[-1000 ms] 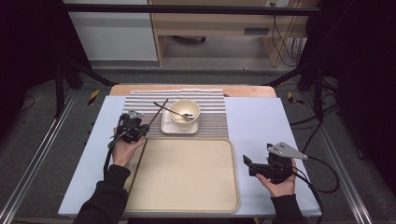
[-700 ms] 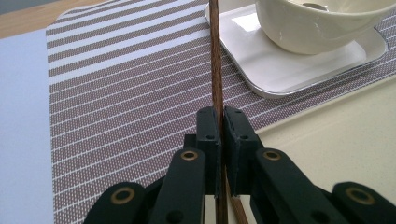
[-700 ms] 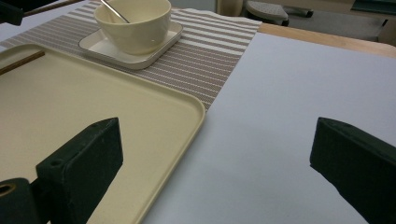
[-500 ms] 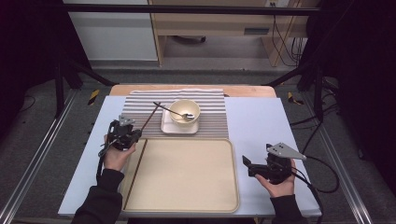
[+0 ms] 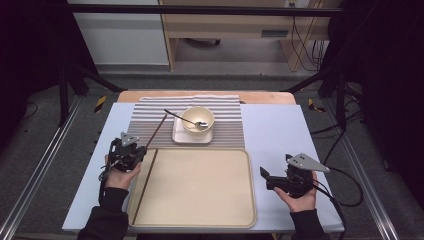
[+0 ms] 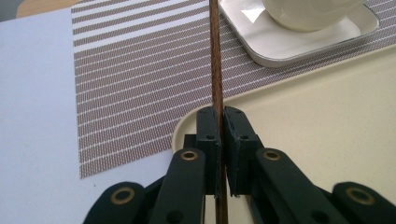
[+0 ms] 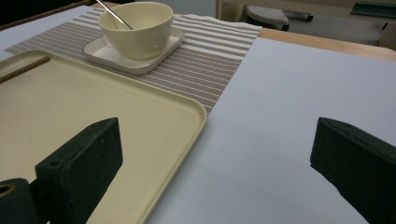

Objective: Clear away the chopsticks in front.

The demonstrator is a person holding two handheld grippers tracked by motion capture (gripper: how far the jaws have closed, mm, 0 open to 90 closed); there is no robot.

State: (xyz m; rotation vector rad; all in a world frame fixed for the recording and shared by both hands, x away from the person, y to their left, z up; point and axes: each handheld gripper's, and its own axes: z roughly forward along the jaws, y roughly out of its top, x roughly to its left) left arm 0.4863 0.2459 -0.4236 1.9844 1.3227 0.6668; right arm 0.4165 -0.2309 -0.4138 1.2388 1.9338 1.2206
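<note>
A thin brown chopstick [image 6: 215, 70] is pinched between the jaws of my left gripper [image 6: 220, 116], which is shut on it. In the high view this gripper [image 5: 131, 151] sits at the tray's far left corner, and the held chopstick [image 5: 156, 131] slants away over the striped placemat [image 5: 150, 125]. A second chopstick [image 5: 145, 186] lies inside the beige tray [image 5: 200, 200] along its left rim. My right gripper [image 5: 272, 179] stands open on the blue table cover right of the tray, nothing between its jaws [image 7: 217, 140].
A cream bowl [image 5: 198, 119] with a metal spoon [image 5: 184, 119] stands on a white square plate [image 5: 180, 136] on the placemat, behind the tray. From the right gripper view the bowl [image 7: 138, 25] and tray rim [image 7: 196, 112] are ahead on the left.
My left gripper has drawn back toward the person and slightly left, carrying the chopstick with it. The right gripper has stayed put.
</note>
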